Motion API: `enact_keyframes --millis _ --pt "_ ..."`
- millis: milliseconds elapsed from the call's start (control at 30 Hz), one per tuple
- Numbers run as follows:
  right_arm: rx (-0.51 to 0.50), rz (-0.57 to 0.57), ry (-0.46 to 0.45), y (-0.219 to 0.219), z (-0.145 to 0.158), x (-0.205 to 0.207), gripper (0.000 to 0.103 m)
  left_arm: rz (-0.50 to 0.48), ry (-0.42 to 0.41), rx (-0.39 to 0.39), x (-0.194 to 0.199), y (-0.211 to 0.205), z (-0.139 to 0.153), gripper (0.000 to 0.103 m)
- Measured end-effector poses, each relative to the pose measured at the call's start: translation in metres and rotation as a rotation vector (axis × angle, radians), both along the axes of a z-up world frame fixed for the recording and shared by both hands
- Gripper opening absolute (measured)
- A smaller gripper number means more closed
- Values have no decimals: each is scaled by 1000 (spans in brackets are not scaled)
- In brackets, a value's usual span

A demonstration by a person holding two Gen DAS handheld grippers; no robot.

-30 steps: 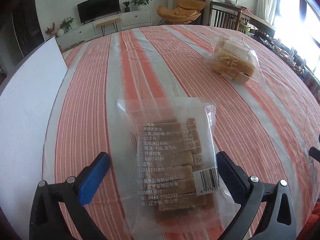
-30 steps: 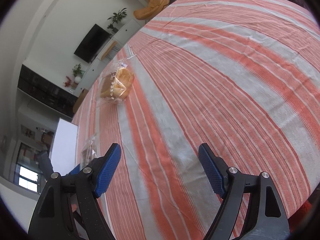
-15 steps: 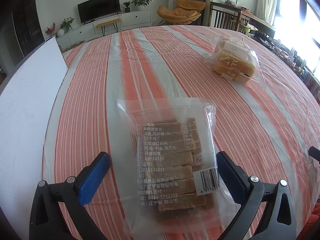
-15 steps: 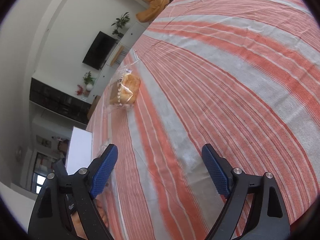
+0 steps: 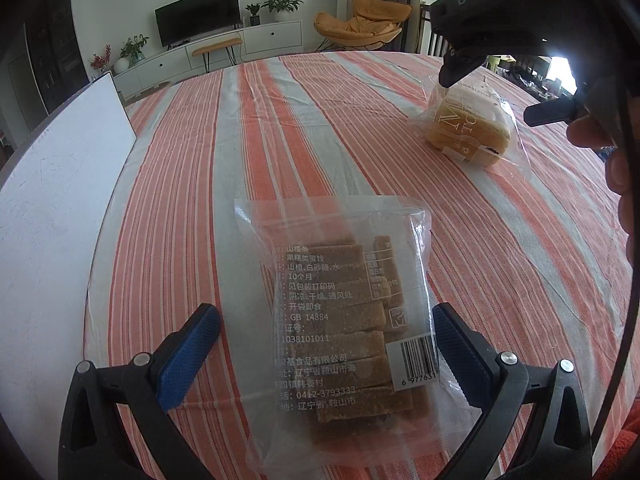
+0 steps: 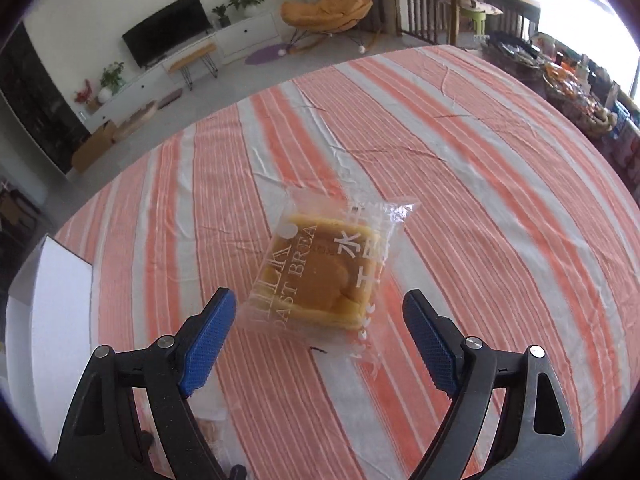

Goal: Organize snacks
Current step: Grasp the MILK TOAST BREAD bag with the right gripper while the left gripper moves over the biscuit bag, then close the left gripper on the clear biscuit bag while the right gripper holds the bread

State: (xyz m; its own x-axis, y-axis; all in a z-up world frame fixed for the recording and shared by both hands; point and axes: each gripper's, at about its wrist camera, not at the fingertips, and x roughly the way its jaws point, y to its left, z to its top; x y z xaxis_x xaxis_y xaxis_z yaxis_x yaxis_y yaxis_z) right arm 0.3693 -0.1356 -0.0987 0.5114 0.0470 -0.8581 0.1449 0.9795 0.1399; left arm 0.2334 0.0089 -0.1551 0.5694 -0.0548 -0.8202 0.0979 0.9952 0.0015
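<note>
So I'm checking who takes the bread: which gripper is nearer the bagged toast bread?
Right. The right gripper hovers open just above the toast bread; the left gripper stays back, straddling the hawthorn strips packet.

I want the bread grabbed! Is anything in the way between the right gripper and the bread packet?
Nothing visible. The right gripper is open above the bread packet, with only bare striped tablecloth around it.

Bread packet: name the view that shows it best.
Right wrist view: the bread packet lies whole and central, label readable, just ahead of the open right claw. The left wrist view shows it off to the side and farther off, its top edge behind the other claw.
</note>
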Motion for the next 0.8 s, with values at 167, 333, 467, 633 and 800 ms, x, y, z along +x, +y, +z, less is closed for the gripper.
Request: enact_keyframes --millis 167,333,467,633,800 --pt "-113 -61 166 10 -47 41 87 -1 -1 -2 1 0 0 103" --pt "-5 -18 18 -18 -42 7 72 -1 -1 -3 3 -1 0 103" --pt "-31 -19 -37 -39 -28 -62 72 -1 -2 -3 3 -2 0 103" --pt "-88 -87 -65 -50 -33 -151 73 -1 -2 -3 3 -2 -1 103" --pt "-142 -106 -125 -58 -51 -169 74 -1 -3 -3 3 -2 -1 103"
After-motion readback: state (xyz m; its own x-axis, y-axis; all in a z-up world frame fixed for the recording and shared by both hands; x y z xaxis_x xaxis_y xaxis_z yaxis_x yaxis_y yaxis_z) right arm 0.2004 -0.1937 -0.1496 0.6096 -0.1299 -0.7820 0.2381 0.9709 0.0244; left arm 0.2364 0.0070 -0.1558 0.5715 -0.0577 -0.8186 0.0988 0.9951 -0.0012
